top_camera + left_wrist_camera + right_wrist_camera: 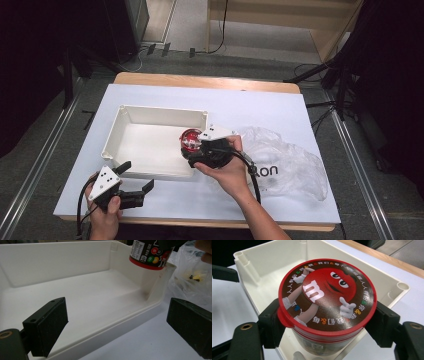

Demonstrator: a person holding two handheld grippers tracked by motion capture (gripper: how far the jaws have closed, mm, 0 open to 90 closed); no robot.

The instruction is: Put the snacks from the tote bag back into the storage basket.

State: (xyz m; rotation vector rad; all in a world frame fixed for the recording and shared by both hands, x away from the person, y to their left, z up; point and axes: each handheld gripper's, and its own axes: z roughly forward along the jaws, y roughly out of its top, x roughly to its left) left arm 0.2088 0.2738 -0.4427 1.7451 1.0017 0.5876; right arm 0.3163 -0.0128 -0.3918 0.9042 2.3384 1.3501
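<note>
My worry is the round red-lidded candy tub catching the wall of the white plastic tray at centre frame and tipping from the pads. My right hand-held gripper clamps it just under the lid, above the tray's right corner; my left hand-held gripper gapes wide and empty at lower left.

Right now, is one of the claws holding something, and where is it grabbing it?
Yes. The right claw holds the candy tub by its sides, just under the red lid, above the white tray. The left claw is open and holds nothing.
</note>
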